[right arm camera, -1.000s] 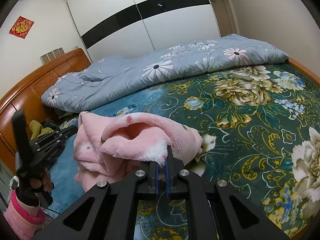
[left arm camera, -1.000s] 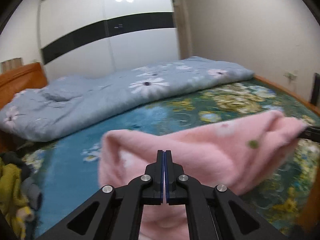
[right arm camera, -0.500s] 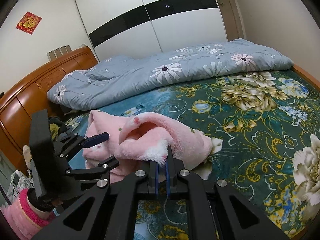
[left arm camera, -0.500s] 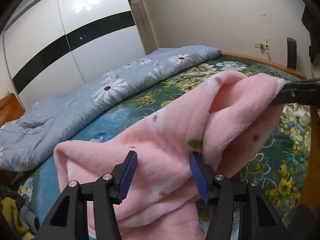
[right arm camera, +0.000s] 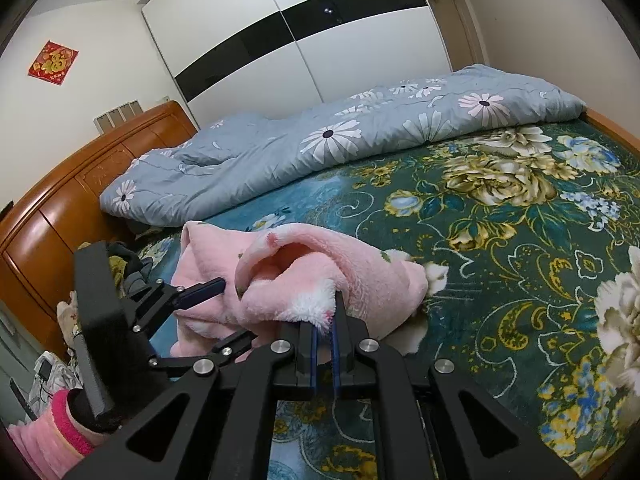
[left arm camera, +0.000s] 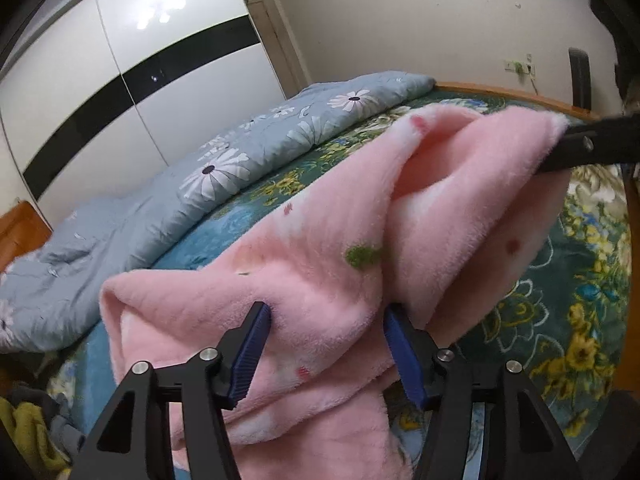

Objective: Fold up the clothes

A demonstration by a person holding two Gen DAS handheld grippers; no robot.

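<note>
A fluffy pink garment (left arm camera: 320, 264) with small red and green spots hangs bunched above the bed. My left gripper (left arm camera: 326, 344) is open, its blue pads on either side of a fold of the garment without pinching it. It also shows at the left of the right wrist view (right arm camera: 224, 312), jaws spread around the cloth. My right gripper (right arm camera: 325, 336) is shut on a white-trimmed edge of the garment (right arm camera: 304, 276). Its black fingers (left arm camera: 588, 148) show at the right of the left wrist view, holding the cloth's far corner up.
The bed has a dark green floral cover (right arm camera: 500, 240). A grey-blue daisy quilt (right arm camera: 340, 144) lies rolled along the far side. A wooden headboard (right arm camera: 60, 200) stands at the left with a heap of clothes (left arm camera: 28, 428) by it. A white wardrobe (right arm camera: 320, 28) fills the back wall.
My left gripper was shut a second ago; it has opened and moved in around a fold of the pink garment. My right gripper has kept its hold and lifted slightly.
</note>
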